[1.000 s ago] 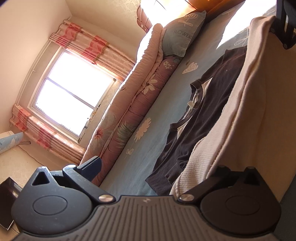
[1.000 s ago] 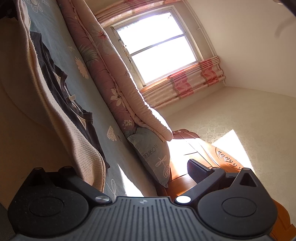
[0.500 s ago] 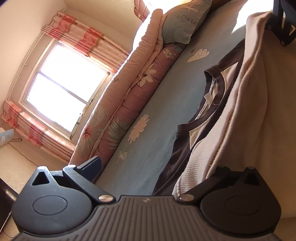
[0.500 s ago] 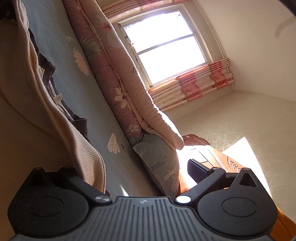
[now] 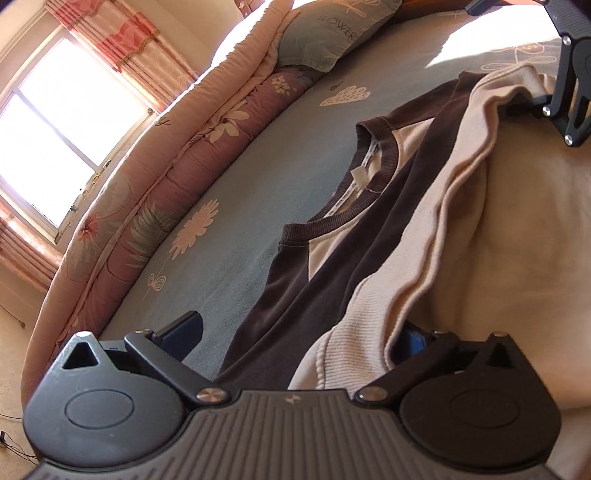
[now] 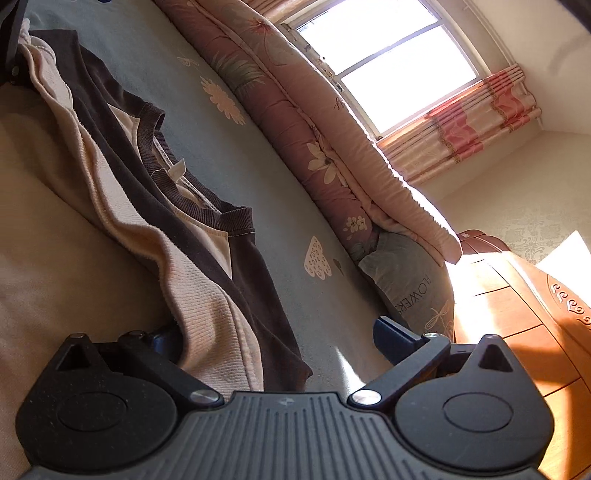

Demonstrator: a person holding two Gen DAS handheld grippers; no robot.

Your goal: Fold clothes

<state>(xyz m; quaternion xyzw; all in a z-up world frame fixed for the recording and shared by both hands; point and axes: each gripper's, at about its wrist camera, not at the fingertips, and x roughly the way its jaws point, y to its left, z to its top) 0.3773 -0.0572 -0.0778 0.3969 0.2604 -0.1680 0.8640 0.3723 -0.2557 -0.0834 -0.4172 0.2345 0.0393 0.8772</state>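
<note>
A cream sweatshirt with dark brown sleeves and collar (image 5: 373, 155) lies on the blue bedsheet (image 5: 236, 243); its ribbed cream hem (image 5: 369, 325) is folded up over the body towards the collar. My left gripper (image 5: 295, 332) has its jaws wide apart, with the hem draped over the right finger. My right gripper (image 6: 280, 339) also has its jaws wide apart, the hem (image 6: 214, 306) lying over its left finger. The right gripper also shows at the top right of the left wrist view (image 5: 565, 96).
A rolled pink floral quilt (image 5: 155, 177) runs along the far side of the bed. A grey-blue pillow (image 5: 325, 33) lies by the wooden headboard (image 6: 517, 306). A bright window with pink curtains (image 6: 402, 62) is behind.
Both grippers have come down and forward towards the collar, bringing the hem with them. The jaws look as wide as before.
</note>
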